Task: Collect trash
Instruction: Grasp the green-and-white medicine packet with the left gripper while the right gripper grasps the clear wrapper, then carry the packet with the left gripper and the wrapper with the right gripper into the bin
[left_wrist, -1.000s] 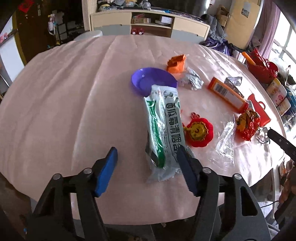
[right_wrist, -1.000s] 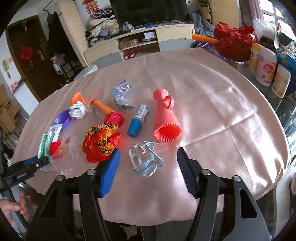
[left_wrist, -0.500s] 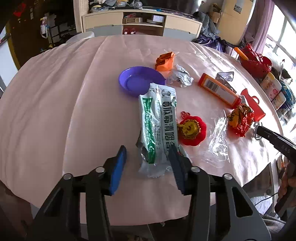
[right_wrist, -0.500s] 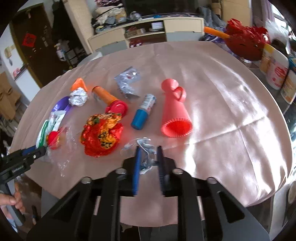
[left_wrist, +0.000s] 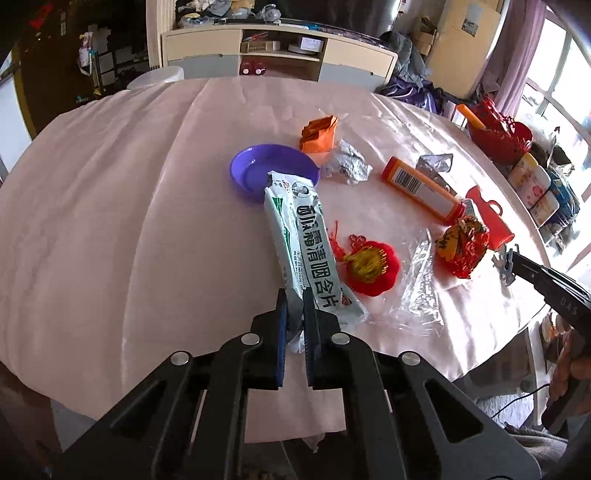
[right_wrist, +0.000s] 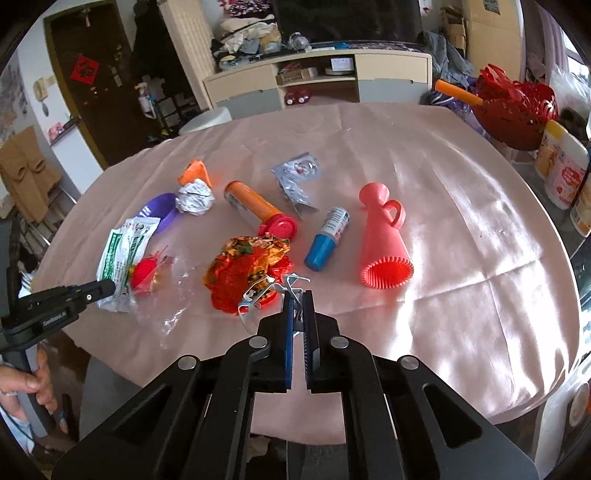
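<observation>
left gripper (left_wrist: 294, 306), seen from its own camera: blue pads pinched tight on the near end of a long green-and-white wrapper (left_wrist: 306, 251). the wrapper runs away from the tips, its far end lying over the rim of a purple dish (left_wrist: 251, 166). just right of the tips lies a red ornament with a gold centre (left_wrist: 371, 267), then a clear plastic film (left_wrist: 417, 291). further right sits a crumpled red-and-gold foil (left_wrist: 463, 247); beyond it lies an orange tube (left_wrist: 421, 188). far ahead, past the dish, are an orange paper scrap (left_wrist: 319, 131) and a ball of silver foil (left_wrist: 347, 168).

right gripper (right_wrist: 298, 299), own camera: pads closed to a narrow slit, clamping a thin, bent, clear-and-blue plastic scrap (right_wrist: 258, 299), which sticks out to the left of the tips. the scrap appears raised off the pink tablecloth (right_wrist: 461, 258). just beyond it is the red-and-gold foil (right_wrist: 247, 273). ahead right of the tips lie a blue-capped bottle (right_wrist: 327, 236) and a coral cone-shaped toy (right_wrist: 384, 240). far left, the other gripper (right_wrist: 107, 287) meets the wrapper (right_wrist: 122, 254).
</observation>
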